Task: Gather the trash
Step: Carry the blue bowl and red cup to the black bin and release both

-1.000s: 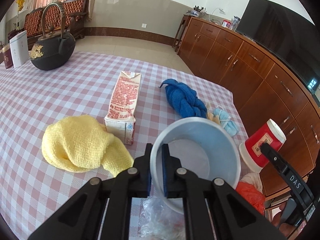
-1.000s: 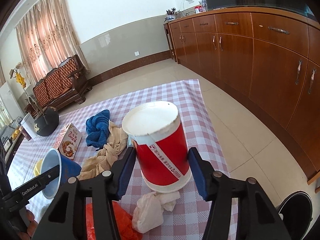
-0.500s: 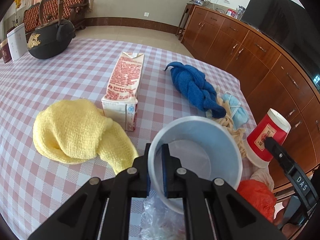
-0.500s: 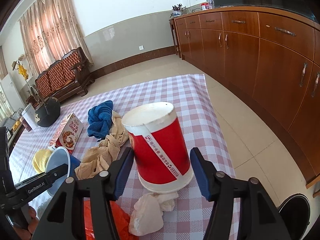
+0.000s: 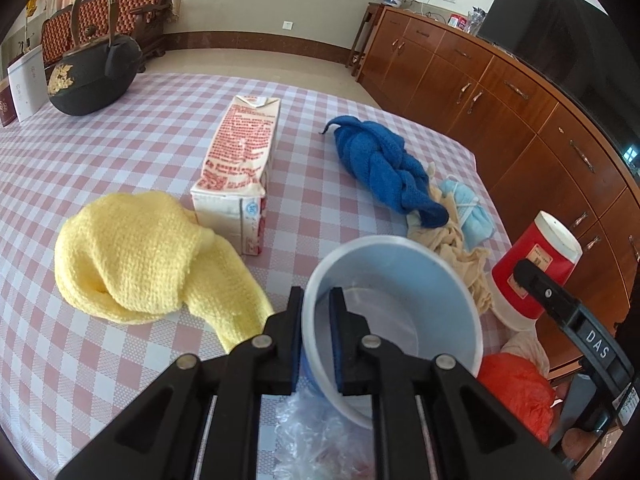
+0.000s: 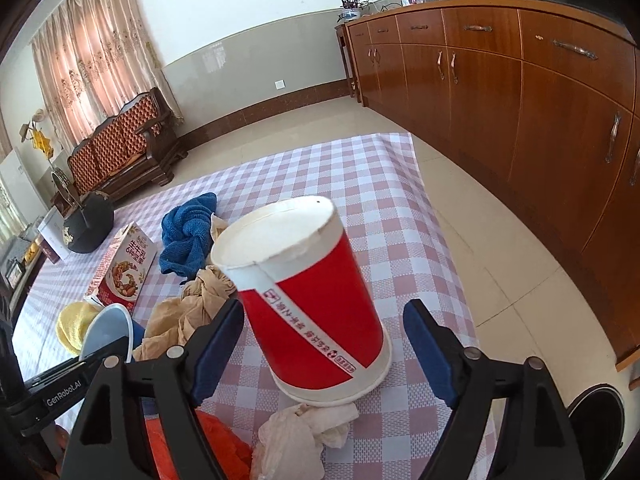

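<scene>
The red paper cup [image 6: 310,296] stood upside down near the checked table's [image 6: 384,208] right edge, between the spread fingers of the right gripper [image 6: 324,344], which did not touch it. A crumpled tissue [image 6: 304,432] lay just in front of it. The left gripper [image 5: 316,332] was clamped on the rim of a blue plastic cup [image 5: 400,304]. Beyond lay a yellow cloth [image 5: 140,256], a milk carton [image 5: 240,168] and a blue towel [image 5: 384,168].

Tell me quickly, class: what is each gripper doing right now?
Left gripper: shut on the rim of the blue cup.
Right gripper: open, fingers either side of the upside-down red cup, not gripping it.
</scene>
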Demonstrator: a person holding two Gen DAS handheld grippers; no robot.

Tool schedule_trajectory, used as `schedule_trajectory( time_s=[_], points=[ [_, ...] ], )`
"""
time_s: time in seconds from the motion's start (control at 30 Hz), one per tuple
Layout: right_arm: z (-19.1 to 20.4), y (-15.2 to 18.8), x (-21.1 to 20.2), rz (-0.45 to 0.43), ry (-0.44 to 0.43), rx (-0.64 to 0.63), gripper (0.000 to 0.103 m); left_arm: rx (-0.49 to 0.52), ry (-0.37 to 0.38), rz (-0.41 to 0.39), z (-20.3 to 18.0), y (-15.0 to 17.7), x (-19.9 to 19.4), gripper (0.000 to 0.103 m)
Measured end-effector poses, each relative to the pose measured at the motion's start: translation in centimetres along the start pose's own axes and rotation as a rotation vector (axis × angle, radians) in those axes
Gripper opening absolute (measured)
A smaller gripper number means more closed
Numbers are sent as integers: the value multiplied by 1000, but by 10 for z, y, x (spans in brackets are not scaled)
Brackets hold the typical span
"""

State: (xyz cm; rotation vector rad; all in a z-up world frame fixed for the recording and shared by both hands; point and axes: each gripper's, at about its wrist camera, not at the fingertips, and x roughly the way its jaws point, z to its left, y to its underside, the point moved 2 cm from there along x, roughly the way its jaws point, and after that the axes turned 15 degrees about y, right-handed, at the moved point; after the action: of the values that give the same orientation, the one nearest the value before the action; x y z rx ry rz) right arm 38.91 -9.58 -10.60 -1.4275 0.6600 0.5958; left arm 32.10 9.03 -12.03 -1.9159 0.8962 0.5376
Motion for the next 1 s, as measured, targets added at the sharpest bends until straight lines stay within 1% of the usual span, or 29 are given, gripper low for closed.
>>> schedule_trajectory(
  time_s=[0.03,0.07,0.13,0.2,0.3,0.43,0.53,0.67,0.83,1.0],
  points=[
    [-1,0,0,0,-11,9,77,-1,2,-1,0,0,0,14],
    [-1,0,1,4,-20,9,67,0,6,-3,0,1,-1,13],
    [0,1,3,14,-26,5,66,0,14,-7,-1,2,-1,13],
    [-1,2,3,8,-28,6,63,-5,25,-12,-1,2,-2,13],
    [-1,1,-6,-32,-21,3,61,-13,44,-31,-1,0,-7,12],
    [-6,-4,-24,-89,-22,23,61,-10,50,-69,0,-7,-19,12],
    [-7,-4,-35,-108,-29,23,61,-15,60,-97,0,-10,-27,12],
    [-7,-1,-51,-126,-40,20,60,8,67,-126,-5,-14,-41,12],
    [-9,6,-74,-137,-46,3,60,43,70,-125,-20,-13,-54,12],
    [-16,22,-99,-134,-42,2,60,71,85,-106,-36,4,-64,12]
  ],
)
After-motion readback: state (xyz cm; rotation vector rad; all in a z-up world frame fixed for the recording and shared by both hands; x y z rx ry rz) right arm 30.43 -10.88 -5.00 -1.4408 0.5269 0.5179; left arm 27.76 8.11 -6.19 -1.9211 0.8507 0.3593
